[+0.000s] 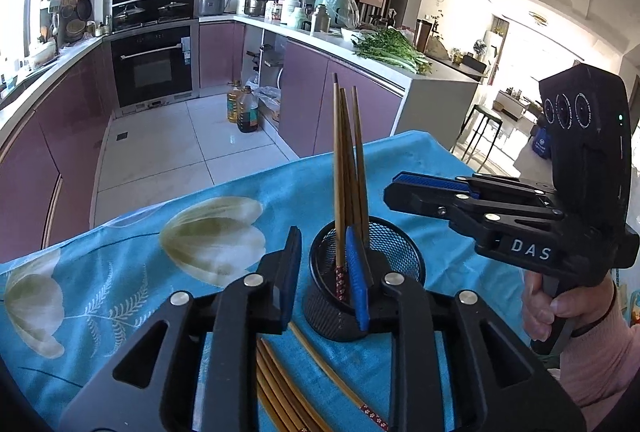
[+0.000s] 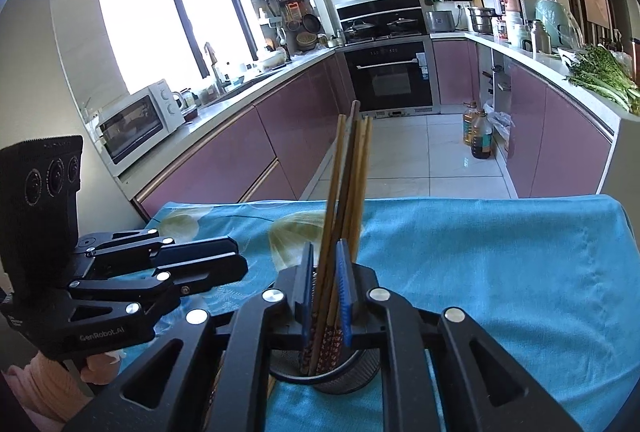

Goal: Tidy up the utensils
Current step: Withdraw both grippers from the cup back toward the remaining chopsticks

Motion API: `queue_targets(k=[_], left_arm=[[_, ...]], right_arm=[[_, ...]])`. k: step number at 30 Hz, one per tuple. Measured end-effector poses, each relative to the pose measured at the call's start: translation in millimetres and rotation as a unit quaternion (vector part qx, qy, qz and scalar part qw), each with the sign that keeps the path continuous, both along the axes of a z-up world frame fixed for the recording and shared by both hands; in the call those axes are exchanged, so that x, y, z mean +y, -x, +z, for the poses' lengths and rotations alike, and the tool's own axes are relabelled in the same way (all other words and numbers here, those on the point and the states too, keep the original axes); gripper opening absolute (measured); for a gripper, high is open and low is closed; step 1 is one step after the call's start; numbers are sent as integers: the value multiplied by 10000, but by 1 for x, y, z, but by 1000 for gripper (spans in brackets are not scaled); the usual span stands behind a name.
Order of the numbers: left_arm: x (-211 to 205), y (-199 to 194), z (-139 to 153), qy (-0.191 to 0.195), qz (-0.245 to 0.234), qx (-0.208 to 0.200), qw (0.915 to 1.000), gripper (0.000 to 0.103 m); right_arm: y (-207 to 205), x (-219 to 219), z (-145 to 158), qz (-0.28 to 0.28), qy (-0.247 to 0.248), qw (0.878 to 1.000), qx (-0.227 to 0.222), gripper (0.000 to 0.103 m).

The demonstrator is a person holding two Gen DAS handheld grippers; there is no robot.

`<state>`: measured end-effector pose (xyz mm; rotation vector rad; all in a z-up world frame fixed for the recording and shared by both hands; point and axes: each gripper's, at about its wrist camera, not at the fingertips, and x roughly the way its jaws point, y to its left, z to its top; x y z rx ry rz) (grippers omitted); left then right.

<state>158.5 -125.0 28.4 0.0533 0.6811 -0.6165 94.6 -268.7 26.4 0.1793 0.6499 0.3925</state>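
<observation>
Mid-sort: several chopsticks [image 1: 347, 167] stand in the mesh cup [image 1: 394, 252], more loose chopsticks [image 1: 280, 384] lie flat on the blue cloth [image 1: 120, 272] just beside it. Left gripper [image 1: 326, 272] jaws spread, empty, over the loose ones. Right gripper [image 2: 325, 296] jaws spread, flanking the upright bundle; can't tell if they touch it. Next, probably: left drops and pinches one loose stick. Cup sits well inside the cloth's edges, room all round.

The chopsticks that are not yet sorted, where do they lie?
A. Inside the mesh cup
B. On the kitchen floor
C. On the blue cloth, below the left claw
C: the loose chopsticks lie flat on the blue cloth beneath the left claw, beside the mesh cup.
</observation>
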Motion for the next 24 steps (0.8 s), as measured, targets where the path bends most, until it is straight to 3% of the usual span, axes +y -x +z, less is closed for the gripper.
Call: queue_targets(k=[5,9,14,19,24], left_arm=[[37,20,-3,95,455,-237,9986,35],[66,37,-17,45,687,-197,9974,38],[82,46,-58,-274,810,256,9960,42],[81,46,-108,-513,769,834,9922,42],[81,47,-134,-593,742,1008,9904,42]], right_arm=[[35,13,9,545,8,9981,-271,27],[59,31,3,989,127,9947,-266,32],[61,51,-34,1132,260,9929,251,33],[48,61,-84,887,383,9907,953,33],[40,64,-106,705,494,9885,1240,33]])
